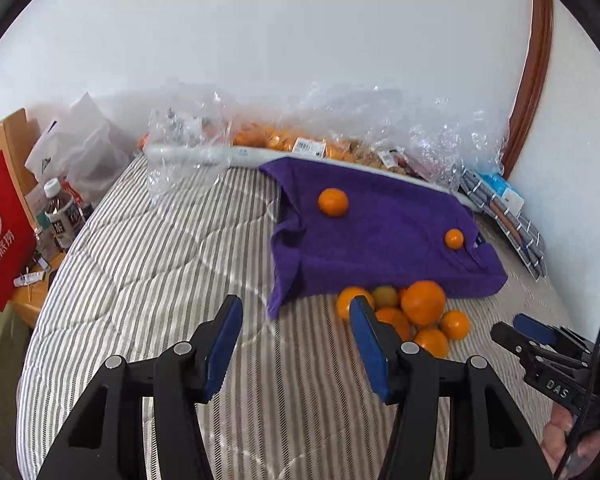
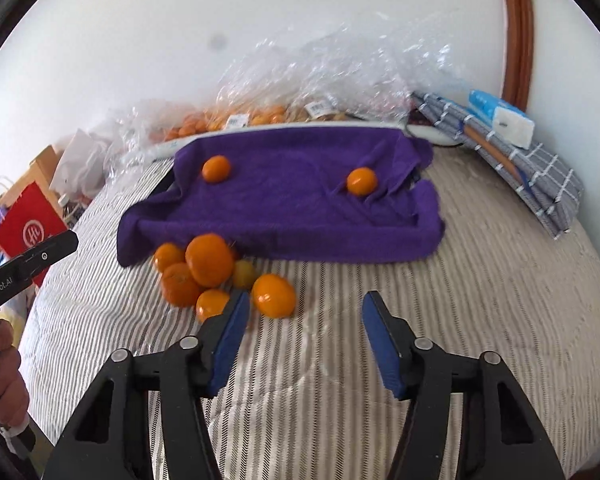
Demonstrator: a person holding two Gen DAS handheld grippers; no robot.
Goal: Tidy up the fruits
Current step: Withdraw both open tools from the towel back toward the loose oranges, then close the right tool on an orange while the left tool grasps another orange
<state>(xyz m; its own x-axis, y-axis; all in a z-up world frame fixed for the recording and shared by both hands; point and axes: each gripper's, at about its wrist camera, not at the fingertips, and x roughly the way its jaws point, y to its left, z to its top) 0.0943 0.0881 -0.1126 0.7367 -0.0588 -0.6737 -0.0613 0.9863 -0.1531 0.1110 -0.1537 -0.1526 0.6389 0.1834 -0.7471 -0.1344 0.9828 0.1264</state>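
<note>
While two small oranges [image 2: 216, 169] sit apart on the purple towel [image 2: 284, 208], a loose pile of oranges [image 2: 209, 260] lies on the striped bedcover [image 2: 480, 280] against the towel's near edge. Both the left gripper [image 1: 296, 320] and right gripper [image 2: 304, 316] hover with jaws spread, holding nothing. Crinkled clear bags [image 2: 340, 76] of fruit crowd the wall behind.

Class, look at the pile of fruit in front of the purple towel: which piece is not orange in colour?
The small yellow-green fruit at the back of the pile, against the towel. The rest of the pile is bright orange.
</note>
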